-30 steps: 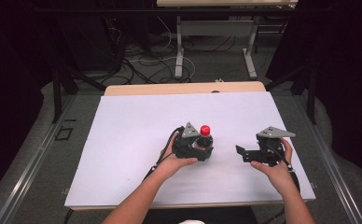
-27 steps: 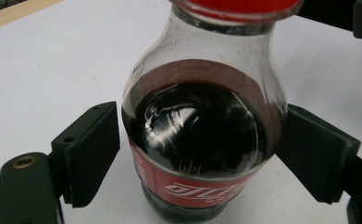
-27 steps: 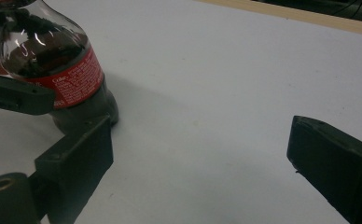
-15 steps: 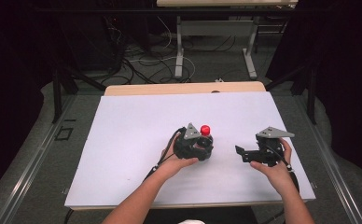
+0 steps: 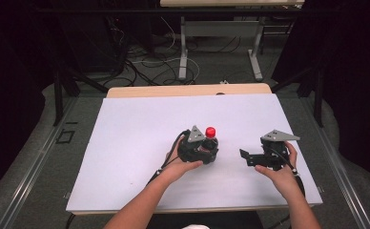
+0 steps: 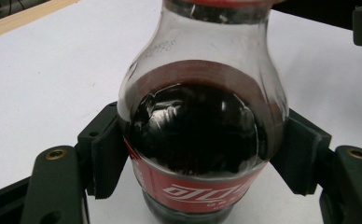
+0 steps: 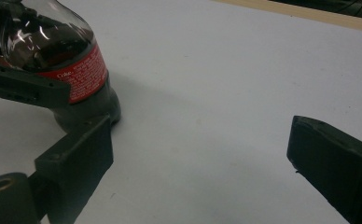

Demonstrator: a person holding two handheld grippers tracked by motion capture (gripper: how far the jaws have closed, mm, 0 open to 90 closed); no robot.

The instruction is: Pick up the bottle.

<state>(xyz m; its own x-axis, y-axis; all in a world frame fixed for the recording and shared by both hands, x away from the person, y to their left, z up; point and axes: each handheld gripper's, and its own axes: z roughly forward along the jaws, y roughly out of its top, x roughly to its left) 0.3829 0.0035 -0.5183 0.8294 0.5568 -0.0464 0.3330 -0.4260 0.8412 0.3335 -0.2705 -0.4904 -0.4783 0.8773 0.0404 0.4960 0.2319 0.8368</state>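
As I read the high view from the near edge outward, both forearms enter from the bottom and angle forward over the white surface (image 5: 126,143). My left hand (image 5: 180,167) lies low, palm wrapped around the back of the left tool (image 5: 207,151), which points level toward the right. Its jaws have just been closing and now press on both flanks of the cola bottle (image 6: 202,135), at the shoulder above the red label. That bottle stands upright near the middle of the surface, red cap (image 5: 210,130) on top. My right hand (image 5: 283,174) grips the right tool (image 5: 244,156) just apart from it, aimed left at the bottle; its jaws stand wide with bare surface between them. Farther off, a wooden strip (image 5: 188,90) borders the far edge.
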